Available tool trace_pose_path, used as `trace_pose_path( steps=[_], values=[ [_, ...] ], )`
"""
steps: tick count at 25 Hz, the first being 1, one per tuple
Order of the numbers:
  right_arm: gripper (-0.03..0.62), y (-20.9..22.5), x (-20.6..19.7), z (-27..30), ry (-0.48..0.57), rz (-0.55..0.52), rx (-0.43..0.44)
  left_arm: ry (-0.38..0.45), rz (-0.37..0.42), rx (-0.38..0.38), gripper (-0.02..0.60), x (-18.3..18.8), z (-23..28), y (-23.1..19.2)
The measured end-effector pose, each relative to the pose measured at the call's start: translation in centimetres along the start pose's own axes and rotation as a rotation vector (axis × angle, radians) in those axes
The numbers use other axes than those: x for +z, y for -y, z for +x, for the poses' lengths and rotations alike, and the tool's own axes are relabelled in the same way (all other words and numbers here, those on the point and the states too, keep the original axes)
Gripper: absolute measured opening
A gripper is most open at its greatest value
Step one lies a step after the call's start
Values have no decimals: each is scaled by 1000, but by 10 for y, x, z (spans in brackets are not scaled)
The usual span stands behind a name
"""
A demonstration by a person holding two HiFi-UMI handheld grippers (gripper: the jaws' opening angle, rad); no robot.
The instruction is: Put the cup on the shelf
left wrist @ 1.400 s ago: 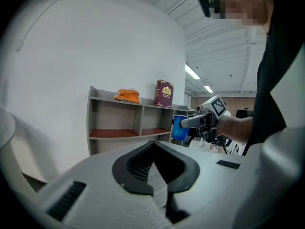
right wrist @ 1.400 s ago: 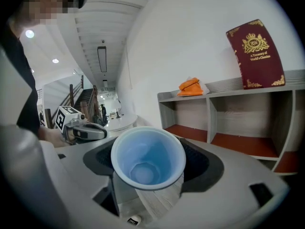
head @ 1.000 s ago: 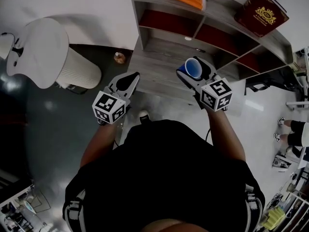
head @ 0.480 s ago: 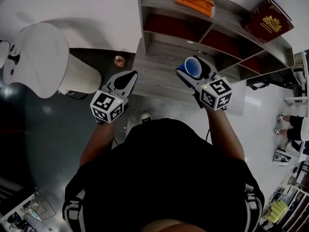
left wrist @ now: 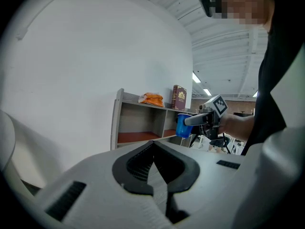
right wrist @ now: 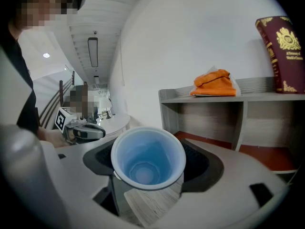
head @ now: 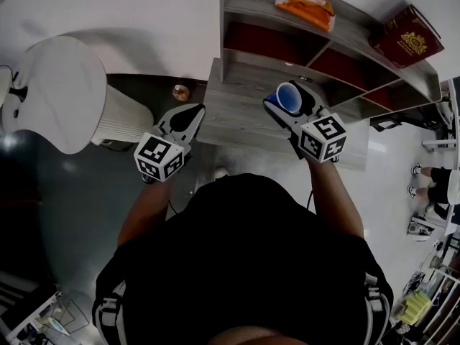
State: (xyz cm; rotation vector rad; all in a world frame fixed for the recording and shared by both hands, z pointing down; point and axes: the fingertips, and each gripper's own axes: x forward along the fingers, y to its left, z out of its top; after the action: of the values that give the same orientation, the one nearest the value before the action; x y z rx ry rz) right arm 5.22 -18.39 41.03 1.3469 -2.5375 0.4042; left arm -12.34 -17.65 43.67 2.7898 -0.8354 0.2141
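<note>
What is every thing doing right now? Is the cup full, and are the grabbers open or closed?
Cup: empty, upright, held in the air, not yet on the shelf.
Right gripper: shut on the cup.
Left gripper: shut, holding nothing.
Shelf: bag and book on its top board.
Bag: lying flat.
Book: standing up.

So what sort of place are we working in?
Likely an office or lab-style room: a grey shelf unit holding an orange packet and a maroon box, a white round table, strip lights overhead.
</note>
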Motion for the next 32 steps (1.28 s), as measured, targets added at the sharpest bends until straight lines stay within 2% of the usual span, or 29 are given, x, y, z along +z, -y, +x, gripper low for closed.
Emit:
trace_pose_path(
  steps=[12, 21, 32],
  values=[
    [382, -11, 4, 20, 0, 4, -41, -23, -11, -23, 17, -9, -15, -30],
    [382, -21, 7, 19, -5, -21, -60, -9, -19, -29, 17, -17, -28, -39],
    [382, -15, 11, 4, 12, -31, -82, -7, -8, -46, 17, -15, -31, -19]
  ],
)
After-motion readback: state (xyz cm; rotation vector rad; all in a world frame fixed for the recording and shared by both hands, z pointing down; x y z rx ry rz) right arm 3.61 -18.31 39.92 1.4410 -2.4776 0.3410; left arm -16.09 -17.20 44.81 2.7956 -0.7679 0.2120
